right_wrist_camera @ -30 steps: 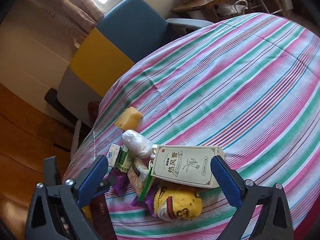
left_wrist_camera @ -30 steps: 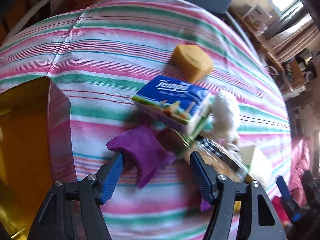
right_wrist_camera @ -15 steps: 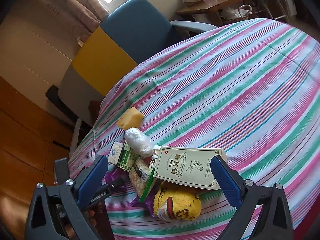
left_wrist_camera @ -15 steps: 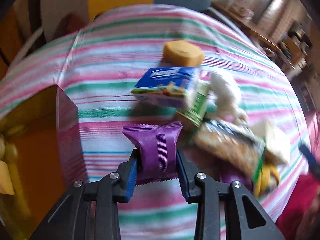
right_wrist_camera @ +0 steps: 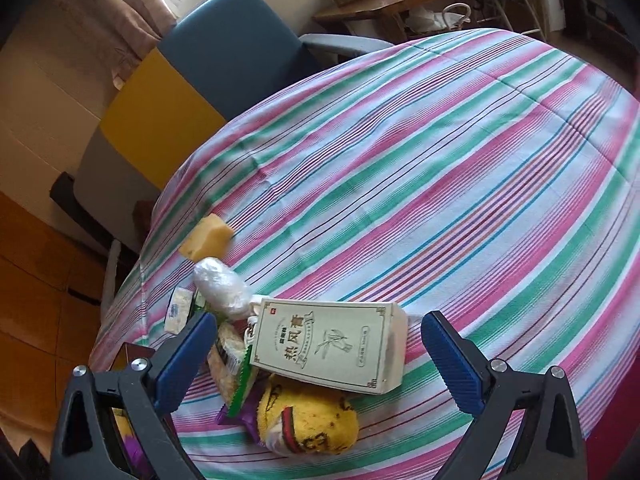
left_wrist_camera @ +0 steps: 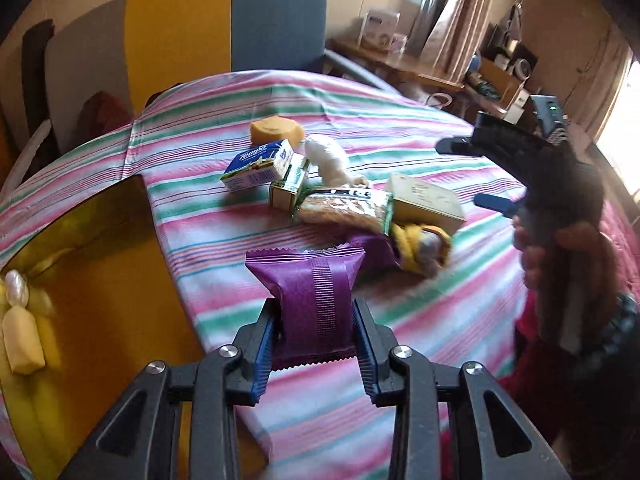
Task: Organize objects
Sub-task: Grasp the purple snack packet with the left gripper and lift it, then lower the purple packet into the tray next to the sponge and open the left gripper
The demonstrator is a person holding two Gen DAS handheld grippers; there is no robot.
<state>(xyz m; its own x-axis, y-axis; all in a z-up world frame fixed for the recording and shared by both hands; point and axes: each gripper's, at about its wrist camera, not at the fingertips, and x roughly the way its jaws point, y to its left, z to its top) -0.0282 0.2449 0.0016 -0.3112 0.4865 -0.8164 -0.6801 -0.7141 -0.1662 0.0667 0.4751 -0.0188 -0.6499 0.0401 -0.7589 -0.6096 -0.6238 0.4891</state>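
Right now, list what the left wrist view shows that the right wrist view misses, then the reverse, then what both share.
Left wrist only: the left gripper, jaws shut on a crinkle-edged purple foil packet, a yellow tray holding pale wrapped candies, and the blue Tempo tissue pack's printed face.

Right wrist only: the right gripper's open jaws flanking the cream cardboard box, whose printed lettering is readable.

Both: the striped tablecloth, orange sponge block, white plastic-wrapped bundle, cream box and yellow patterned cloth.
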